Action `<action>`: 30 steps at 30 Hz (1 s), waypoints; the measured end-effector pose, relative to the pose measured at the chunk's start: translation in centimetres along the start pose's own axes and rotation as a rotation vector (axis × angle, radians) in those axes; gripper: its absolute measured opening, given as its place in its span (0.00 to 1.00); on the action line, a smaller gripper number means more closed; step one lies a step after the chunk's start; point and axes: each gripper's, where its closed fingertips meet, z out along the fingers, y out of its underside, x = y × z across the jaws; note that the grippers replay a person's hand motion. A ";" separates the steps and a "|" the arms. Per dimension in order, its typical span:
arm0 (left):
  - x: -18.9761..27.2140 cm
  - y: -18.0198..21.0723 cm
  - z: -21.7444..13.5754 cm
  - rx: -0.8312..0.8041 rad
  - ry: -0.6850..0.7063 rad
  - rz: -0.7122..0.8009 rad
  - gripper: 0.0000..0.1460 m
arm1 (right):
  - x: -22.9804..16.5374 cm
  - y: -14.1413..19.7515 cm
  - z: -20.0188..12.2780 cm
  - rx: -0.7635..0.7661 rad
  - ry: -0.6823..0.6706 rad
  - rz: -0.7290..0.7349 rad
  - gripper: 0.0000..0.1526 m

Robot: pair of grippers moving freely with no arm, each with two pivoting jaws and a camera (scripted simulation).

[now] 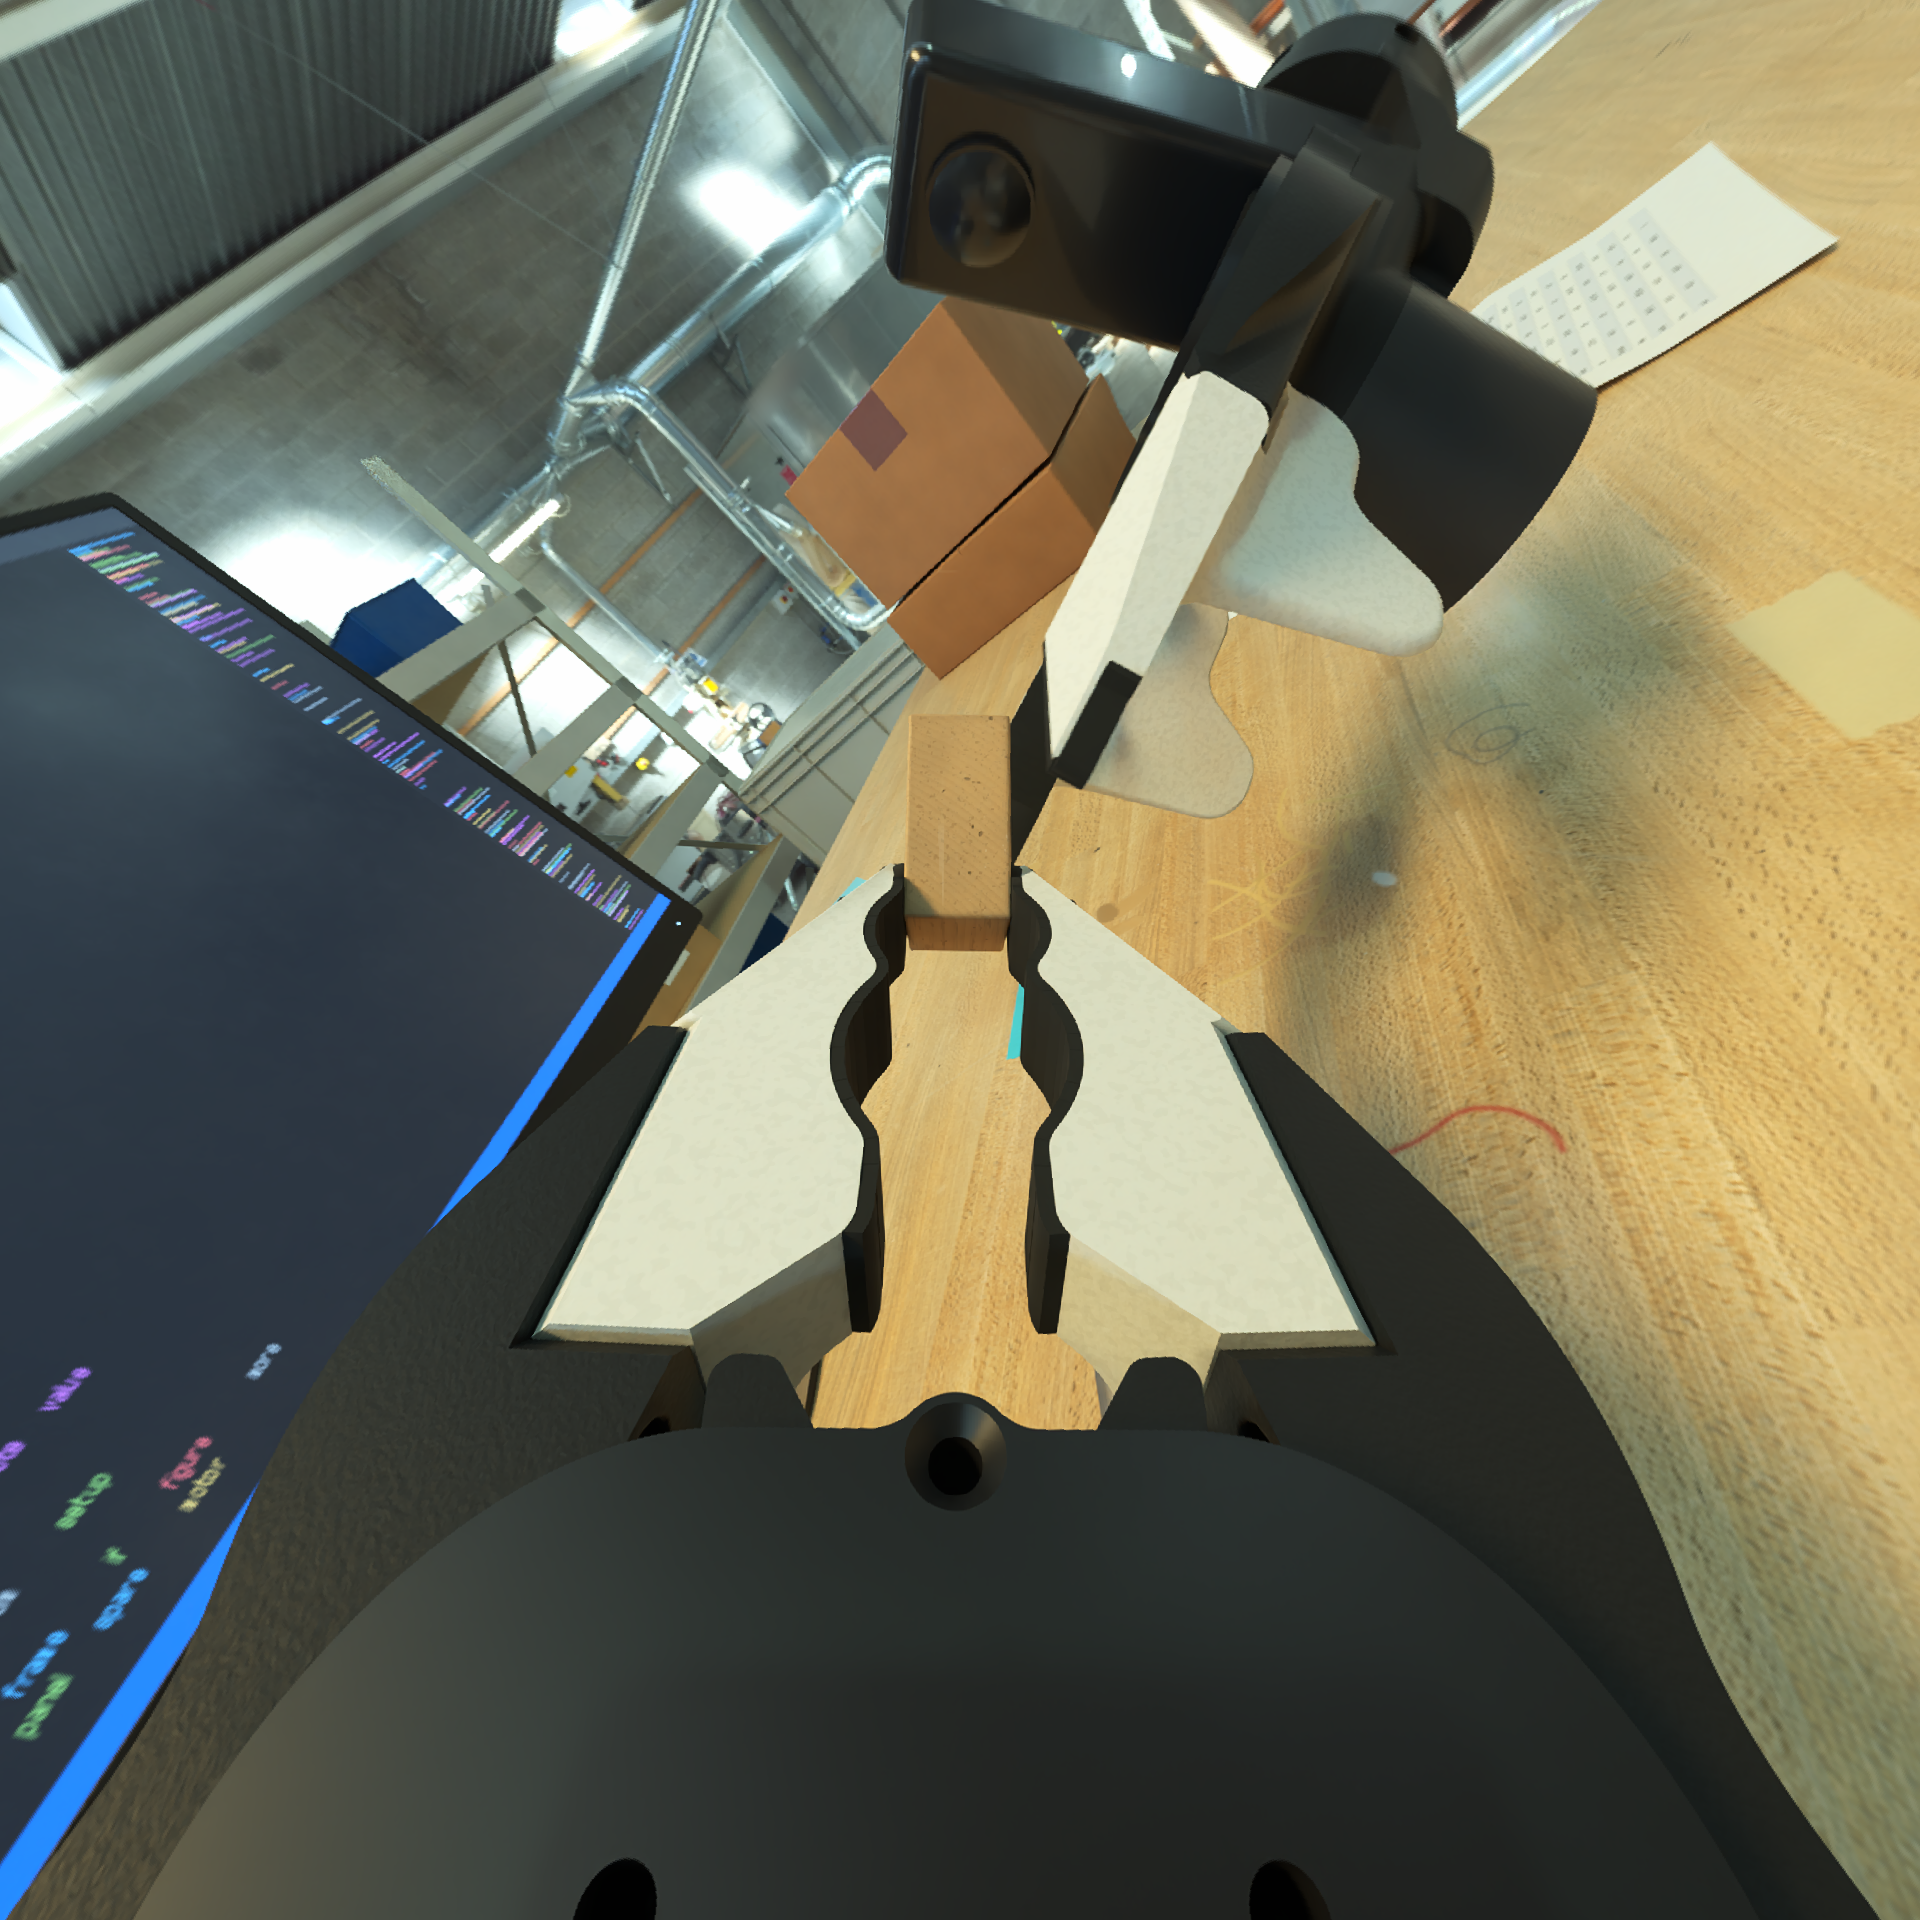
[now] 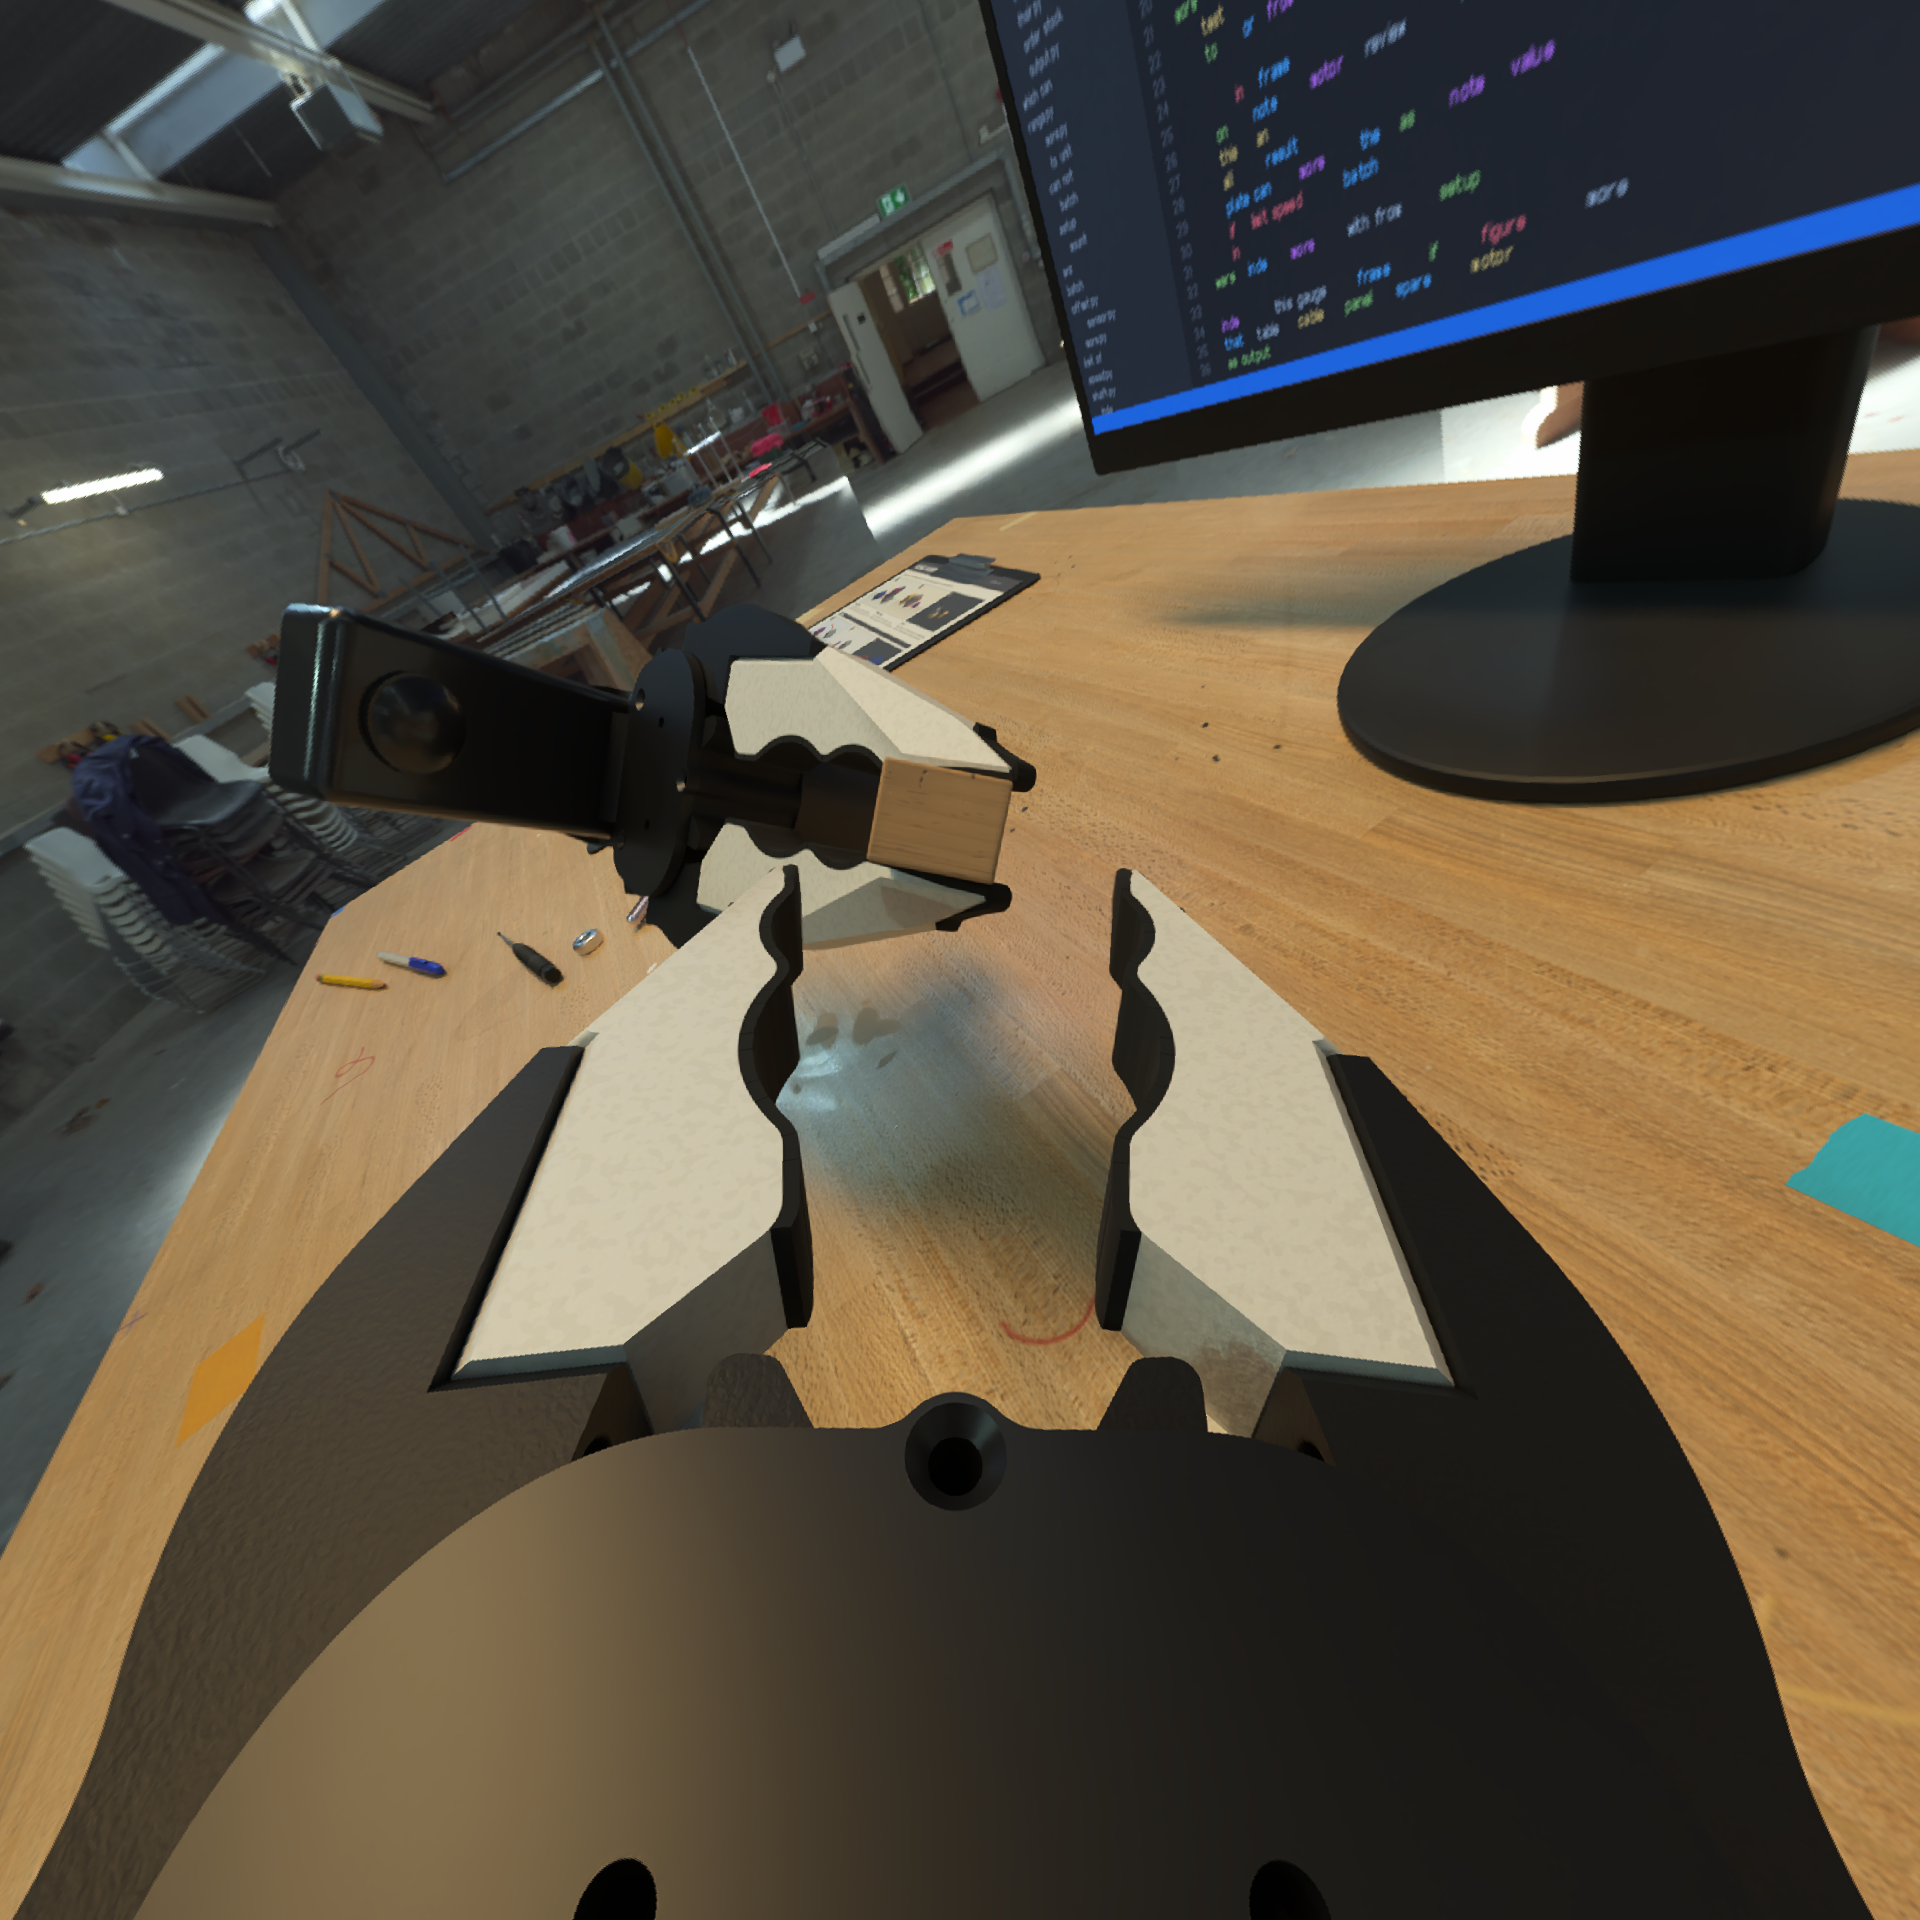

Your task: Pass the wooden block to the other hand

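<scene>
The wooden block (image 1: 956, 831) is a light, oblong piece clamped by its near end between my left gripper's (image 1: 956, 914) fingertips and held above the wooden table (image 1: 1558, 1039). In the right wrist view the left gripper (image 2: 1003, 836) holds the block (image 2: 940, 821) with its free end pointing right. My right gripper (image 2: 956, 904) is open and empty, and the block sits just beyond and above its fingertips. In the left wrist view the right gripper (image 1: 1132, 769) hangs at the block's far right side, jaws apart.
A monitor (image 2: 1507, 208) on a round black stand (image 2: 1621, 675) is on the table's far side. There is also a cardboard box (image 1: 966, 488), a printed sheet (image 1: 1652, 270), a clipboard (image 2: 925, 608), pens and small tools (image 2: 468, 961), teal tape (image 2: 1865, 1179) and a yellow note (image 1: 1839, 649).
</scene>
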 end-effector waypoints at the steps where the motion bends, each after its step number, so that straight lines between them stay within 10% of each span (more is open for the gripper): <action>1: 0.0 -0.1 0.0 -0.002 -0.007 0.011 0.12 | -0.1 -0.1 0.0 0.007 0.007 -0.006 0.38; 23: 0.9 -0.7 -0.1 -0.002 -0.034 0.085 0.13 | -0.9 -0.4 0.3 0.048 0.013 -0.031 0.16; 30: 3.9 2.1 -0.2 -0.126 0.322 -0.241 0.46 | 1.3 1.4 -4.3 -0.076 0.162 -0.186 0.16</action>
